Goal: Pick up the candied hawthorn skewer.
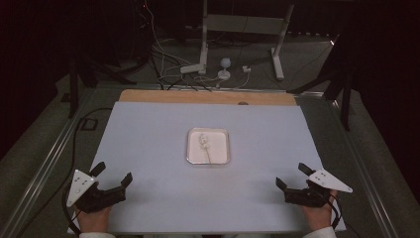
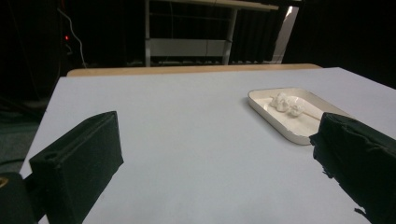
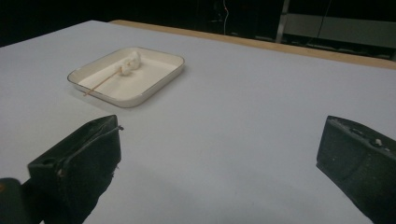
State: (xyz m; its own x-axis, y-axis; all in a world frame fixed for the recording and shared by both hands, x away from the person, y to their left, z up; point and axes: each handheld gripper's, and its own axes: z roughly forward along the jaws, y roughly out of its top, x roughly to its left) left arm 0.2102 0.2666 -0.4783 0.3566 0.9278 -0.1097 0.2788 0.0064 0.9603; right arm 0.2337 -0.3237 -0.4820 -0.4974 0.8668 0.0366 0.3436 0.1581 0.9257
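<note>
White tray (image 1: 222, 154) sat mid-table, a skewer (image 1: 210, 155) of pale lumps inside.
Left gripper (image 1: 113, 175) and right gripper (image 1: 292, 175) waited wide apart, empty — best approach low, along the stick.

A pale blue-grey rectangular tabletop sheet (image 1: 158, 144) is laid over a light wooden board (image 1: 208, 97), whose far edge is left exposed. Beyond it, a white metal frame stand (image 1: 242, 29) is seen on the grey floor, with tangled white and black cables (image 1: 168, 69) and a small white round-headed device (image 1: 225, 67) near its feet. Black curtains are hung behind.
</note>
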